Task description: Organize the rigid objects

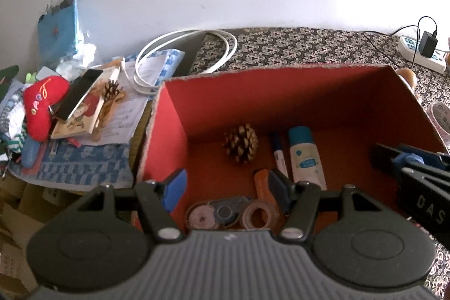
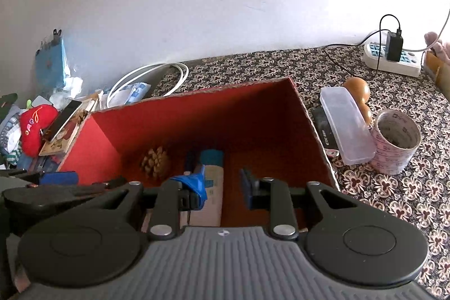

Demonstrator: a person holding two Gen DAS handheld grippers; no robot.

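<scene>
Hovering both grippers over the big red cardboard box (image 1: 281, 103), which sits on the patterned tablecloth (image 2: 379, 187) and already holds most of the haul, so I'd call this the lull between drops: stuff is in, more is waiting outside. Left gripper (image 1: 227, 187) has its jaws spread with nothing between the blue pads, hanging over the near end of the box. Right gripper (image 2: 222, 184) is spread too and empty, poised above the bottle. Inside the box, going down in size: a white bottle with a teal cap (image 1: 305, 156) lying flat, a pine cone (image 1: 241, 143) towards the back wall, a correction tape dispenser (image 1: 216, 215) against the near wall, a small roll of clear tape (image 1: 256, 215) touching it, and a pen (image 1: 279, 156) just beside the bottle. Still outside on the right: a clear plastic case (image 2: 347, 128), a roll of printed tape (image 2: 395, 142) and a brown wooden thing behind them that I can't identify. My guess is the next move is the right gripper swinging out over the box wall to one of those, and the case looks wide, so it'd need gripping across its narrow side. Writing-wise, only "DAS" on the right gripper's arm (image 1: 430, 208) is readable; the bottle label and the tape print are too blurry.
</scene>
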